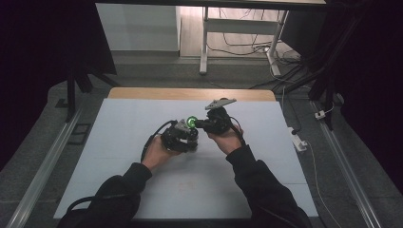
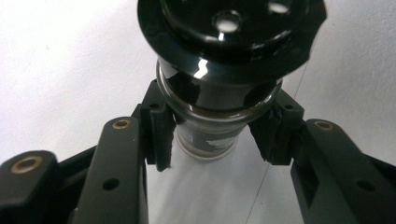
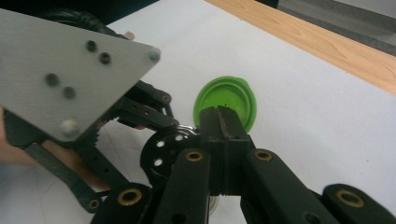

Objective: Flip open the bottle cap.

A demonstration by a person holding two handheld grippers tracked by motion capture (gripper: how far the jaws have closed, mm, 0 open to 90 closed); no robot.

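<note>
a small glass shaker jar [image 2: 210, 135] with a black perforated top [image 2: 229, 28] is held above the white tabletop [image 1: 142, 190], roughly at its middle. the left gripper [image 2: 210, 140] has its fingers [image 2: 159, 135] pinching the jar at the neck, just under the black top, with the pads pressed on the glass from both sides. the jar's long axis runs straight away from the left gripper's camera, with the perforated top toward the right gripper [image 3: 222, 123]. that gripper's fingers [image 3: 219, 140] are pressed together on the edge of a green flip cap [image 3: 238, 95], which stands open beside the black top and just beyond it. the coming move is judged to turn on this: the cap lies directly in the right fingers, at the jar's far end, so the right hand is the nearer one for swinging it, while the left only steadies the jar.
</note>
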